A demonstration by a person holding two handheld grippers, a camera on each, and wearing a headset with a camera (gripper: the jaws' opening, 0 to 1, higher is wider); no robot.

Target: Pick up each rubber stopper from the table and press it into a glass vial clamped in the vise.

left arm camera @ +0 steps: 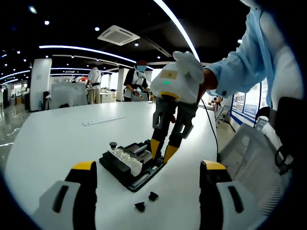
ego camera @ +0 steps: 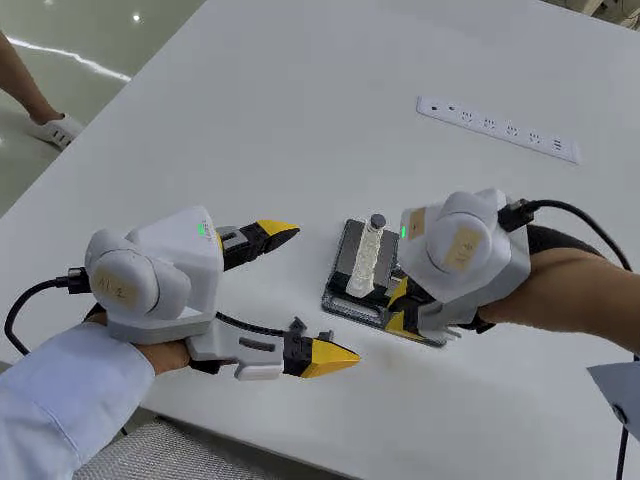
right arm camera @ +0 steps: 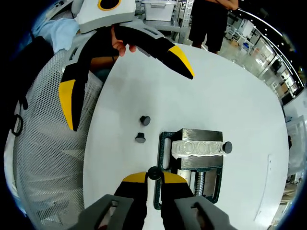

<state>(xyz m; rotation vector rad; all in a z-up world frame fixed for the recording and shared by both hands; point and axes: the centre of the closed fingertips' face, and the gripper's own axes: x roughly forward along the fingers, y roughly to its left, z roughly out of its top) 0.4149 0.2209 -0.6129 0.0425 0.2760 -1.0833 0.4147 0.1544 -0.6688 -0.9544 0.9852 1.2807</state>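
Note:
A black vise on the white table clamps a row of glass vials. The far vial carries a dark stopper. My right gripper is shut on a black rubber stopper and points down at the near end of the vise, beside the vials. In the left gripper view the right gripper hangs over the vise. My left gripper stands wide open left of the vise with nothing in it. Two loose stoppers lie between the left gripper and the vise.
A white power strip lies at the table's far right. A mesh chair stands at the near table edge. People stand beyond the table, and a foot shows on the floor at left.

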